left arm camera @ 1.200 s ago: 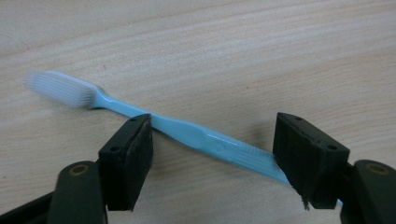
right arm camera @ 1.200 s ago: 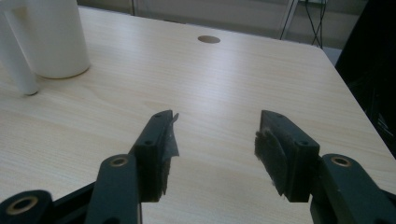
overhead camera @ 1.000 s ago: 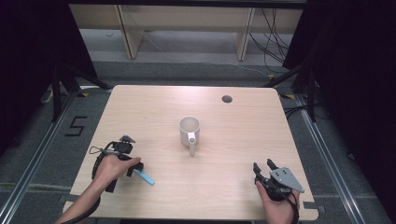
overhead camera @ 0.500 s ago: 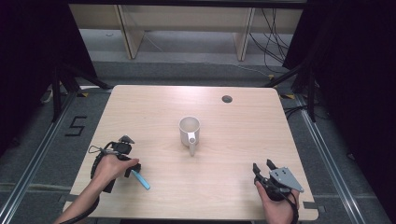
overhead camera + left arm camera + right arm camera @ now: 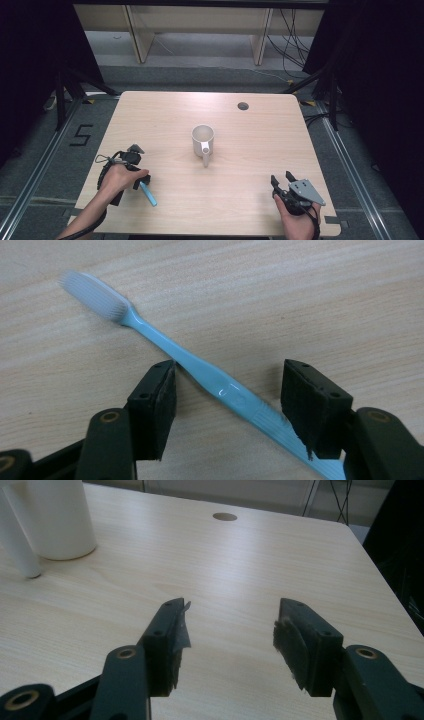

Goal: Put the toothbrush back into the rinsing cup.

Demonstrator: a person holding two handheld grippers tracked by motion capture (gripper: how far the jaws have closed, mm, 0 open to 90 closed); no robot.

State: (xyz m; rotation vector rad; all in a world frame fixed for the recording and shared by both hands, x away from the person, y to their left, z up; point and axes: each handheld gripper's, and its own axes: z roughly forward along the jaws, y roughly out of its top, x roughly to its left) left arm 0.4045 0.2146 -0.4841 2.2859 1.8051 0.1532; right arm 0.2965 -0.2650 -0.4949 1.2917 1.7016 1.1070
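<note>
A light blue toothbrush [image 5: 210,377] with white bristles lies flat on the wooden table [image 5: 260,130]. My left gripper [image 5: 227,400] is open, one jaw on each side of the handle, the bristle end pointing away. From above, the toothbrush [image 5: 148,194] sticks out from under the left hand near the table's front left. A white mug [image 5: 203,140] stands at the table's middle, handle toward me. My right gripper [image 5: 282,179] rests open and holds nothing at the front right. In its own view the right gripper [image 5: 230,630] faces bare wood, the mug [image 5: 57,517] far to its left.
A round cable hole [image 5: 243,106] sits in the tabletop at the back right. Dark frame posts and cables stand beyond the table's far corners. The table's front edge runs just under both hands.
The toothbrush's visible end has swung slightly toward the table's front edge under the left hand. The right gripper and the mug have stayed put.
</note>
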